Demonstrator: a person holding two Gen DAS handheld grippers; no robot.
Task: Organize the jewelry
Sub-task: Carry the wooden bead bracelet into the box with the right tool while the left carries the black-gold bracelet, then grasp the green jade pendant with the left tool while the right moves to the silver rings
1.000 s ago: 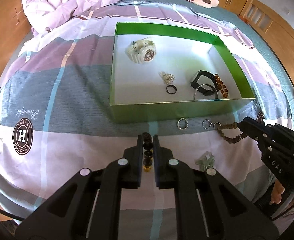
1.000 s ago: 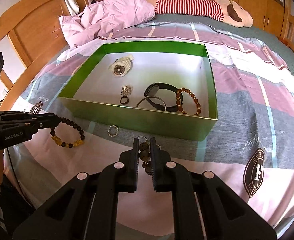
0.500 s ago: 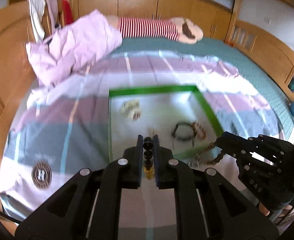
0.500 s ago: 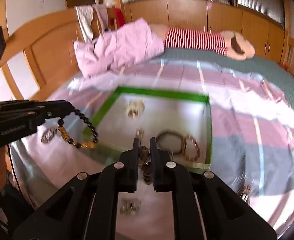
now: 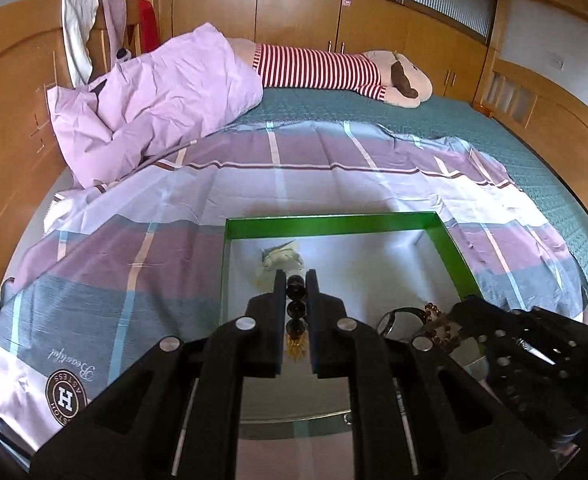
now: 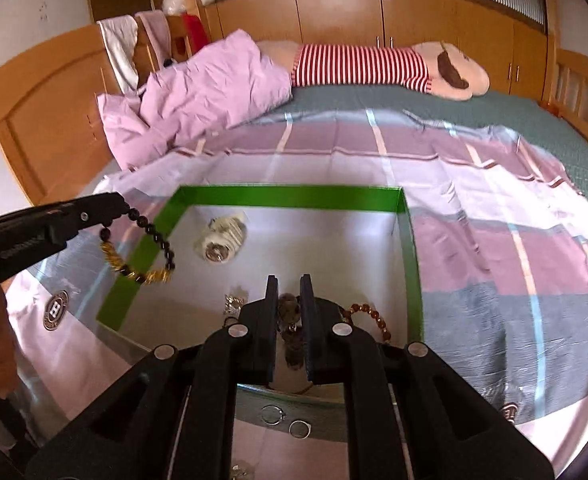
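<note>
Right wrist view: we carry two bracelets over the box (image 6: pixel 294 197) for dropping in, left gripper (image 6: pixel 124 210) clamped on black-gold beads (image 6: pixel 142 254), right gripper (image 6: pixel 289 300) on brown beads (image 6: pixel 290 312).

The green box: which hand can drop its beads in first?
Probably the right. The right gripper, shut on its brown bead bracelet, hangs over the green box floor. The left gripper's black-and-gold bracelet dangles by the box's left wall.
</note>
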